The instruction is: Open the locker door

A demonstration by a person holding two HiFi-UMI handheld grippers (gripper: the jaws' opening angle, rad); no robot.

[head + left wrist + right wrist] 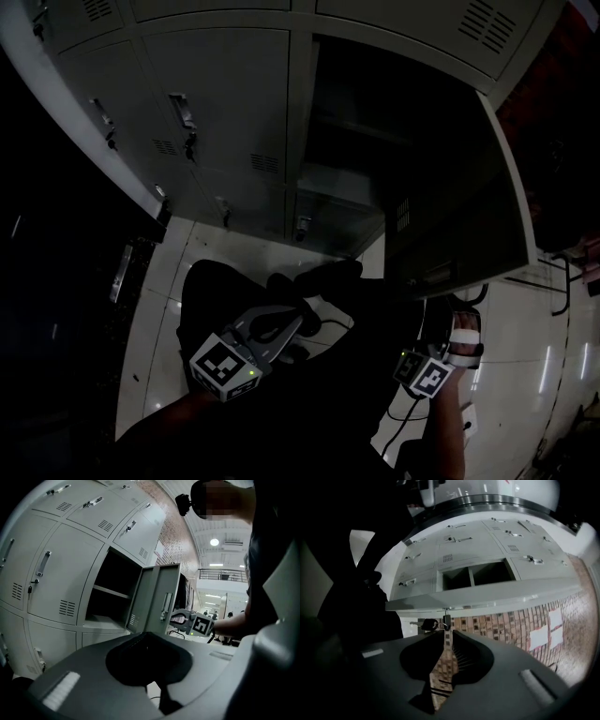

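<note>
The grey locker door [459,187] stands swung out to the right, and its compartment [375,141] is dark, with one shelf. My right gripper [464,319] is at the door's lower edge, beside the door handle [165,606]. In the right gripper view the door's edge [497,595] runs across above my right gripper [446,632]. Its jaws stand a little apart, brick wall shows through the gap, and their tips reach a small lock tab [446,619] with a black key [427,624] hanging from it. My left gripper [281,328] is low, away from the door, with its jaws together and nothing in them.
Closed grey lockers [216,103] with handles fill the wall left of the open one. The floor [169,281] is white glossy tile with a cable [403,422] on it. A brick wall [525,625] lies behind the door. The person's dark clothing [309,412] fills the lower middle.
</note>
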